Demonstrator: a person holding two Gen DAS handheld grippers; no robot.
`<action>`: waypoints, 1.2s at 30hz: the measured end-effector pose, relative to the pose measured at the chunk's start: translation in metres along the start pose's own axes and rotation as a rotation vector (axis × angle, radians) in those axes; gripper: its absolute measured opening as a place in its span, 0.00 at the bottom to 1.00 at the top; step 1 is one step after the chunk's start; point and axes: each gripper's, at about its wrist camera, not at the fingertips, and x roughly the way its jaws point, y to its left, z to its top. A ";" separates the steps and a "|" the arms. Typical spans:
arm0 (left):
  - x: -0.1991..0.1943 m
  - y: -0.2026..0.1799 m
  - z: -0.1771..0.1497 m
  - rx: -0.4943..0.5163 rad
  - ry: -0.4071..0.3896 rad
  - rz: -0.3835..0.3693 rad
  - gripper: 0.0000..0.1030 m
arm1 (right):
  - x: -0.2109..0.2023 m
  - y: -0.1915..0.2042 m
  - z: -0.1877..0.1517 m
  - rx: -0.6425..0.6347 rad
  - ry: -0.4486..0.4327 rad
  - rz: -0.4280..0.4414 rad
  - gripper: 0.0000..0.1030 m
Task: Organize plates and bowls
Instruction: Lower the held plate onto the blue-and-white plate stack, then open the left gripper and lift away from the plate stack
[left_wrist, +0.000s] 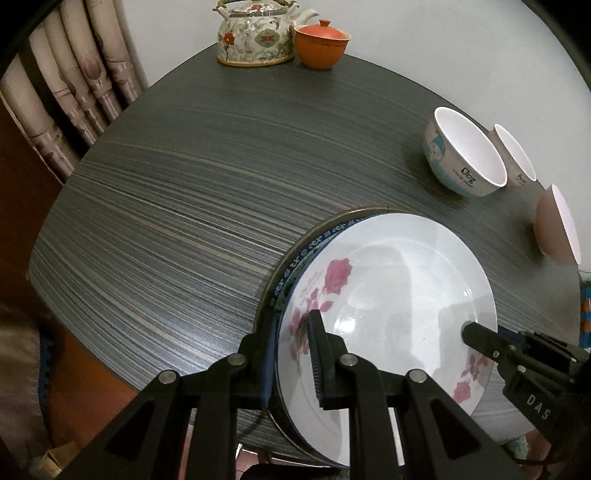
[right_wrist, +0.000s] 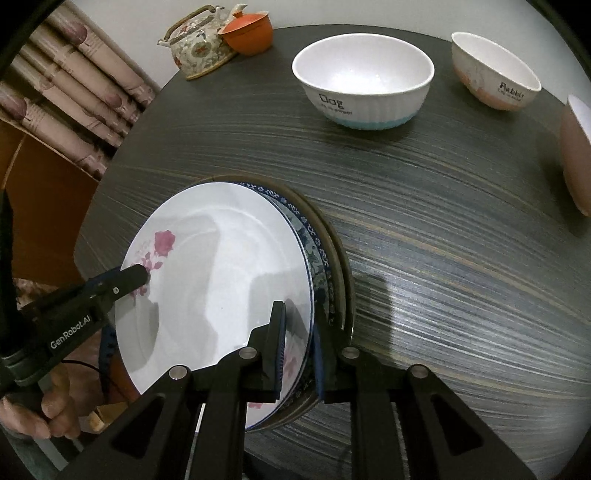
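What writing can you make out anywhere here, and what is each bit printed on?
"Dog": on the blue-based bowl; the small line under it is too blurred to read.
"Rabbit": on the pink-based bowl; the small line beneath is unreadable.
"GenRobot.AI": on the left gripper body.
"DAS": on the right gripper body.

A: Where does the left wrist view sit?
B: Close above the stacked plates (left_wrist: 388, 295), looking steeply down.
A: The right?
B: Opposite rim; both share plates, bowls (right_wrist: 364, 79), teapot (left_wrist: 255, 33).

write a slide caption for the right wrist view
Both grippers clamp opposite rims of a white rose-printed plate atop a plate stack on a dark striped table.
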 end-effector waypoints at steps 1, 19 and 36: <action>0.000 -0.001 0.000 -0.002 -0.001 0.003 0.16 | 0.000 0.001 0.000 -0.006 0.002 -0.004 0.15; -0.004 -0.011 0.001 -0.011 -0.019 0.040 0.17 | 0.000 0.018 0.004 -0.059 0.011 -0.027 0.38; -0.027 -0.055 0.002 0.059 -0.077 0.042 0.40 | -0.029 0.002 -0.006 -0.028 -0.059 0.014 0.49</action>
